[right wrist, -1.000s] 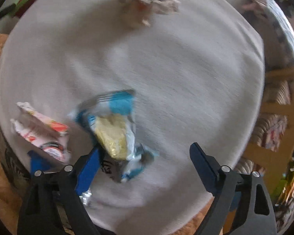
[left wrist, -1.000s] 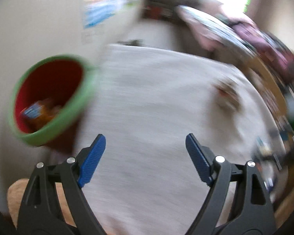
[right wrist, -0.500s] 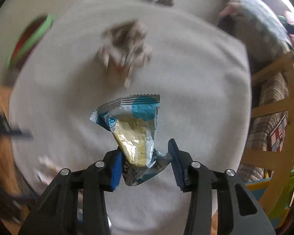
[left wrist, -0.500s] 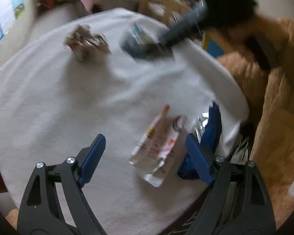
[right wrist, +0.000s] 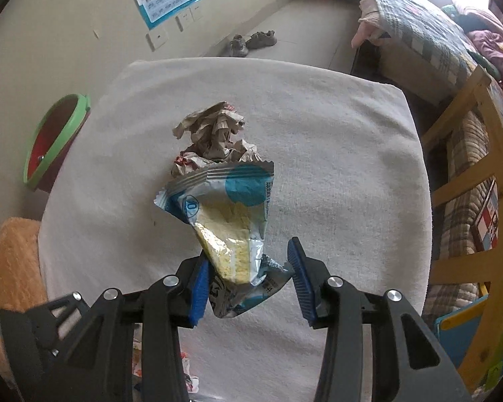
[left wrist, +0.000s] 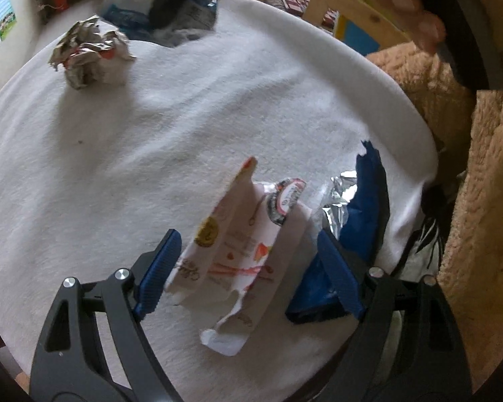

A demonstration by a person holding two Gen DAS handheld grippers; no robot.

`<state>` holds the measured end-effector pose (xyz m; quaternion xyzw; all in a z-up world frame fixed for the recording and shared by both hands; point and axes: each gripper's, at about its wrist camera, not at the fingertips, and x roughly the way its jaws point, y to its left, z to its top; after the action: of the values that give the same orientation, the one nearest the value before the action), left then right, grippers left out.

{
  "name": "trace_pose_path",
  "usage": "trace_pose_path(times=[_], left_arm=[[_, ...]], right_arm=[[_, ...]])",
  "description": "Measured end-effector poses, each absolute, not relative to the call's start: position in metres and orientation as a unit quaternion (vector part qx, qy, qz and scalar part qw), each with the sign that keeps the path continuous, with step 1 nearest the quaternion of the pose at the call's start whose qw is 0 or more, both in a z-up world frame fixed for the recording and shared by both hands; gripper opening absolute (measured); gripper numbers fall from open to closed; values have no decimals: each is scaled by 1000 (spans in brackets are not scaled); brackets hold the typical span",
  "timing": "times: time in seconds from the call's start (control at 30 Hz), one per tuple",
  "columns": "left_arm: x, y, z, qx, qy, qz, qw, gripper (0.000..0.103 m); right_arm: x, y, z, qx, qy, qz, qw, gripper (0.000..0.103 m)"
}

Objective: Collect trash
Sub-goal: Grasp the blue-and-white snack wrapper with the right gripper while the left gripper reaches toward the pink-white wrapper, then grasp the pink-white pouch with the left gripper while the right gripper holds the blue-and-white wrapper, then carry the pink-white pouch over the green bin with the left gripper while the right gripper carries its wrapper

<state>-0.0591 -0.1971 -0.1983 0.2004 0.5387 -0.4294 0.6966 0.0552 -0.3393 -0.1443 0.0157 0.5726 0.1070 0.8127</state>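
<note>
A pink-and-white wrapper [left wrist: 244, 244] lies near the edge of the white-clothed table [left wrist: 218, 117]. My left gripper [left wrist: 249, 271] points down over it, and its jaws are closing with the wrapper between the pads, which do not press on it. A blue foil wrapper [left wrist: 365, 201] lies just to the right. My right gripper [right wrist: 248, 284] is shut on the crumpled end of a blue-and-white snack packet [right wrist: 231, 214], held up off the cloth. A crumpled paper ball [right wrist: 214, 134] sits on the table beyond it, and the paper ball [left wrist: 87, 50] also shows at the far left.
A green bin with a red inside [right wrist: 50, 140] stands on the floor off the table's left side. Tan plush fabric [left wrist: 479, 217] borders the table. A wooden frame [right wrist: 469, 184] and a bed [right wrist: 419, 33] stand to the right.
My left gripper swung from the green bin to the table edge and came down over the pink-and-white wrapper. My right gripper closed on the snack packet and lifted it.
</note>
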Motion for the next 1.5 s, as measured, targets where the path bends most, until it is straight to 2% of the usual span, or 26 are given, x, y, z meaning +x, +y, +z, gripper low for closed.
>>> trace_pose_path(times=[0.03,0.13,0.2,0.53,0.9,1.1,1.5], left_arm=[[-60,-198,-200,197,539,-433,695,67],[-58,-194,-199,176,543,-434,697,53],[-53,-189,-197,151,552,-434,696,50],[-31,-142,-176,90,538,-381,746,49],[17,-43,-106,-10,449,-191,873,49],[21,0,-84,-40,420,-129,897,49],[27,35,-95,-74,427,-95,896,49]], right_arm=[[55,-340,-144,16,573,107,813,42],[57,-339,-145,16,572,109,813,42],[55,-337,-146,15,571,111,813,42],[53,-338,-145,15,563,105,820,42],[48,-327,-136,-25,534,95,839,42],[45,-311,-125,-35,522,99,846,42],[34,-259,-115,-17,508,130,851,44]])
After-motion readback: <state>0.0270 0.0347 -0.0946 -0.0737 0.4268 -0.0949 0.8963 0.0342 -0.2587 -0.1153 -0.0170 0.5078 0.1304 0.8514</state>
